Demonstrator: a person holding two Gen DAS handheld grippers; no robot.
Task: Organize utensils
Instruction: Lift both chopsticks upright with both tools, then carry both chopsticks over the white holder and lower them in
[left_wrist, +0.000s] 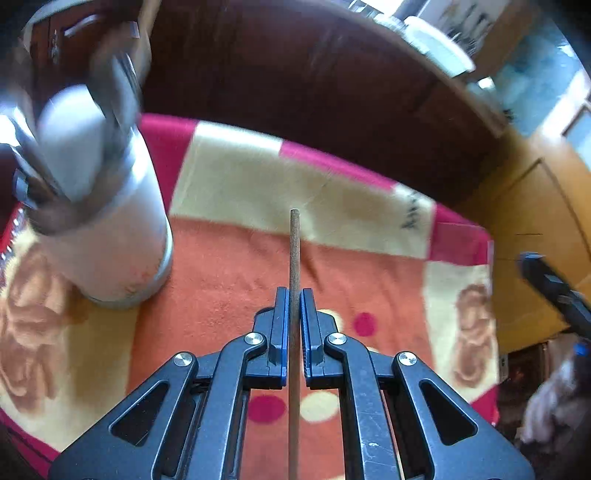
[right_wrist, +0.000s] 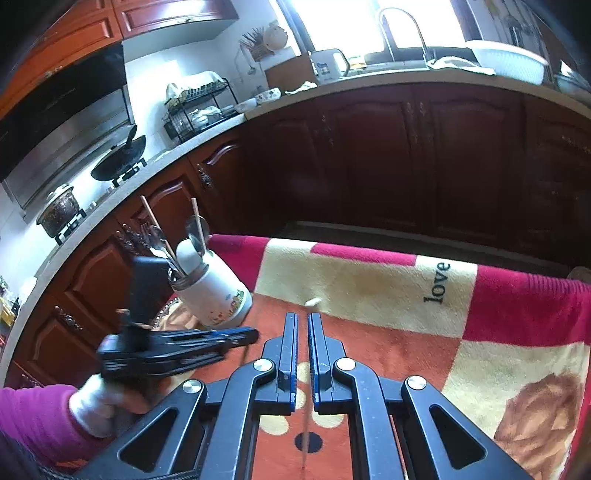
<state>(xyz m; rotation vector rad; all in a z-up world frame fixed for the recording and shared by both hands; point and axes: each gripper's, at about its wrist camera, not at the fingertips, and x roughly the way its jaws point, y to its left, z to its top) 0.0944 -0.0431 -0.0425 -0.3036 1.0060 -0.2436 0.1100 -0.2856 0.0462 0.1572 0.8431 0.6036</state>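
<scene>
Two hand-held grippers work over a blanket (right_wrist: 369, 280) patterned in red, cream and orange. The left hand-held gripper (left_wrist: 294, 295) is clenched on a thin brown chopstick (left_wrist: 294, 251), which runs straight between its blue pads and sticks out beyond the fingertips, pointing to the far side of the blanket. The right hand-held gripper (right_wrist: 303, 319) is clenched too, its jaws almost together around a slim white utensil handle (right_wrist: 306, 435) whose small white end (right_wrist: 312, 302) shows just past the fingertips; what kind of utensil it is I cannot tell.

A white utensil holder (right_wrist: 218, 295) stands at the far left of the blanket, holding metal spoons, a white spoon and two wooden chopsticks that lean outward. In the right wrist view the left hand-held gripper lies just near of that holder, carried by a white-gloved hand (right_wrist: 99, 406) with a magenta sleeve. Dark wooden cabinets (right_wrist: 406, 155) stand beyond the blanket, with a wok (right_wrist: 118, 158) on the stove at far left.
</scene>
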